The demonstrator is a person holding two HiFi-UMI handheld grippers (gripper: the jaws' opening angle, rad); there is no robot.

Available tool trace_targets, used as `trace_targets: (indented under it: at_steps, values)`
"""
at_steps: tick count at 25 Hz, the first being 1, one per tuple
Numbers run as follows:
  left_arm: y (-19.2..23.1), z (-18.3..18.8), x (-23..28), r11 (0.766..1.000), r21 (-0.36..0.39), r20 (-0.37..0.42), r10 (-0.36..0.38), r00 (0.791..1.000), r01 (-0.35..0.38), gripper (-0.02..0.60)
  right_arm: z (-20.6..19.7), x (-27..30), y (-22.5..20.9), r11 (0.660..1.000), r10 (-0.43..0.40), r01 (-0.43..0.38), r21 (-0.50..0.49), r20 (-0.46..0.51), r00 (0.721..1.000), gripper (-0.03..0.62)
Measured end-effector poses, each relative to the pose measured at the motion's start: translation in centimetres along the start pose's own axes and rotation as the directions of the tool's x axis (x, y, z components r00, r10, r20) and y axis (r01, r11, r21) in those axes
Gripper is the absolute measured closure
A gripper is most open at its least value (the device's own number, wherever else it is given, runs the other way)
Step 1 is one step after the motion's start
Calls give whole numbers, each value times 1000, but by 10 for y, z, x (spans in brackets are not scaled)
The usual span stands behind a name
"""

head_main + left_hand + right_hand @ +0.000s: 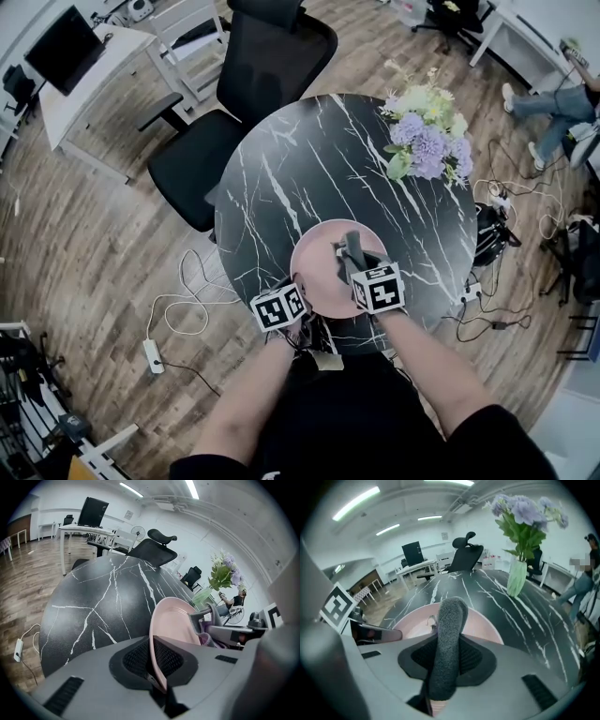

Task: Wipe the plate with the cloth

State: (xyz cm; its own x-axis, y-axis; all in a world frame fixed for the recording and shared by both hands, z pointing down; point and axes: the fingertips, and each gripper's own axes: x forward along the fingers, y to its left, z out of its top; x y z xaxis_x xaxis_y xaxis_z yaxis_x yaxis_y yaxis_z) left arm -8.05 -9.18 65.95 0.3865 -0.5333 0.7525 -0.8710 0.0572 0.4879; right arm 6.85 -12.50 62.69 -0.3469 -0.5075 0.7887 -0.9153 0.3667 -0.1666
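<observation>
Clamped on the near-left rim of the pink plate (323, 264) with the left gripper (157, 660), jaws almost together and the thin rim nipped between the pads. Held at the near edge of the black marbled table (309, 169). Pinched tight in the right gripper (445, 658): a grey cloth (449, 630), bunched into a thick roll that pokes out past the jaws over the plate's inner face. Toward the table's far right, purple and white flowers (427, 136); just beyond the table's far edge, a black office chair (262, 66).
</observation>
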Motion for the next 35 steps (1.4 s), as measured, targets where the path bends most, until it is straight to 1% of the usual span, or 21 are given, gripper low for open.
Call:
trace_targets:
  at_steps: [3,7,10,12,14,18,22,24,29,33,35]
  values:
    - [0,0,0,1000,-1,4,1,1000,-1,548,-11,6,28,994,89,-87,66,-42,995,485]
    - [0,0,0,1000,-4,6,4,1000,-4,548,-26,12,69,977,198,-188,100,-103,975,485]
    - [0,1,1,1000,-6,5,6,1000,-6,548,-39,13,92,970,241,-232,77,-152,958,485]
    - [0,1,1,1000,-11,4,6,1000,-6,548,-47,13,101,967,255,-253,35,-179,950,485]
    - [0,1,1,1000,-19,5,6,1000,-6,548,-54,12,106,963,256,-267,-27,-203,945,485]
    - [0,2,2,1000,-17,4,7,1000,-7,548,-66,5,104,947,230,-278,-164,-259,938,485]
    - [0,3,3,1000,-14,1,2,1000,-2,548,-77,-9,92,917,183,-272,-292,-301,936,485]
    - [-1,3,3,1000,-14,0,0,1000,0,548,-83,-15,79,908,144,-250,-337,-311,939,485]
    - [-1,3,2,1000,-5,-9,-10,1000,10,549,-87,-24,44,885,42,-176,-432,-303,952,485]
    - [-1,3,2,1000,9,-19,-18,1000,18,549,-81,-25,14,843,-58,-103,-528,-279,958,485]
    - [-2,3,2,999,21,-27,-23,999,24,549,-75,-24,0,814,-110,-65,-577,-262,959,485]
